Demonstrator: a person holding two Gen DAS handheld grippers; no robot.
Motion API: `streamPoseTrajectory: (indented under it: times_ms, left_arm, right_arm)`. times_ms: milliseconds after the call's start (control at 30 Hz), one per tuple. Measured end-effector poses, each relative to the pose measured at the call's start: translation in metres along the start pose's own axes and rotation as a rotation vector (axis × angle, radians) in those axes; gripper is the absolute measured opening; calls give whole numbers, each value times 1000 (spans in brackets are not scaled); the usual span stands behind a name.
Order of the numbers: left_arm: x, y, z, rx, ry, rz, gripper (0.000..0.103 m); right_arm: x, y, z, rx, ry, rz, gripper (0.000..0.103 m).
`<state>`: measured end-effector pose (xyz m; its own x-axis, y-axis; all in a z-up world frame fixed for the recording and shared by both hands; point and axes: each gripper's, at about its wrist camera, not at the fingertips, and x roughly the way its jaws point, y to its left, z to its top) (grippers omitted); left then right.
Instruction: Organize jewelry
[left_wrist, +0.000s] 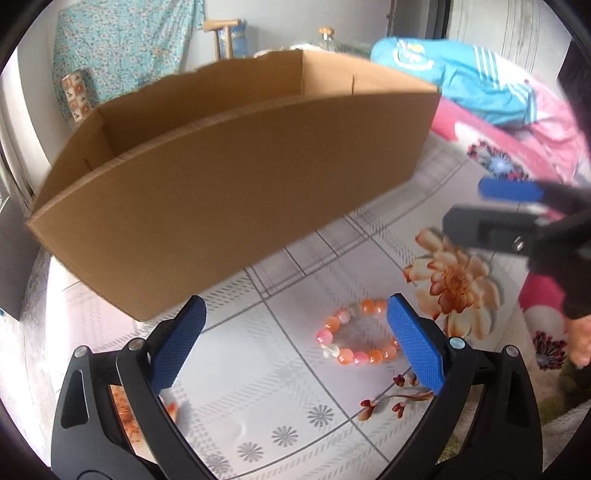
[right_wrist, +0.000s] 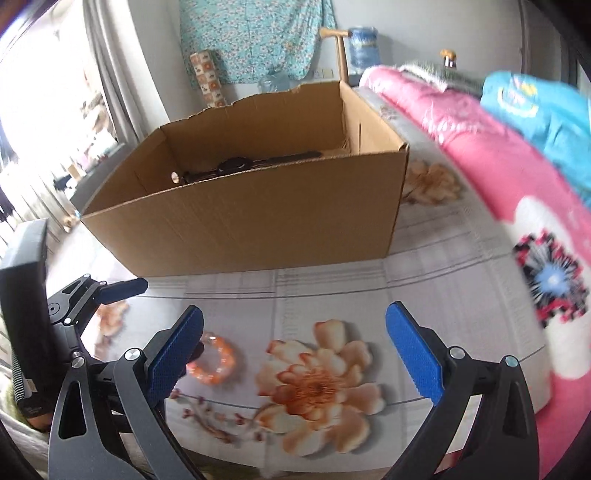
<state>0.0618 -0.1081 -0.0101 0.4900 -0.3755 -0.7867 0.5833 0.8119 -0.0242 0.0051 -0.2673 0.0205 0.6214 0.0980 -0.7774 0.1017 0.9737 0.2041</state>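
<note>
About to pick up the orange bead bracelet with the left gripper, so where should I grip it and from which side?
Come straight down from above with the left gripper. The bracelet lies flat on the floral sheet as an open ring, so put one finger inside the loop and one outside and pinch across the near strand of beads. The ring sits toward the right finger, so shift slightly right first.

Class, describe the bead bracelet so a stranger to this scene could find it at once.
Start at the big open cardboard box on the flower-print sheet. On the sheet in front of it lies the bead bracelet, by a printed orange blossom. It alone is a raised ring of glossy orange, pink and clear beads.
</note>
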Motion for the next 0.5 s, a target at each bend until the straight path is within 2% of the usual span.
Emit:
streamPoseTrajectory:
  times_ms: [67,133,167,233,367,433,500]
  left_arm:
    - [-4,6,-1,-20,7,-9,92]
    - [-5,10,-4,-37,19,-7,78]
    - [-4,12,-5,-47,37,-6,76]
    - [-1,14,-9,-63,65,-15,65]
    - [7,11,-10,-84,113,-51,50]
    - [9,8,-10,-88,126,-70,39]
    - [12,6,-8,-92,139,-92,34]
  right_arm:
    - [3,4,-1,-12,11,26,96]
    - [7,12,-3,-40,26,54,91]
    - [9,15,-4,-48,34,62,88]
    - [16,23,-8,-72,62,66,82]
    - [27,32,-13,-106,116,60,63]
    - [29,36,-16,-121,140,61,54]
    - [31,37,-17,-129,155,62,46]
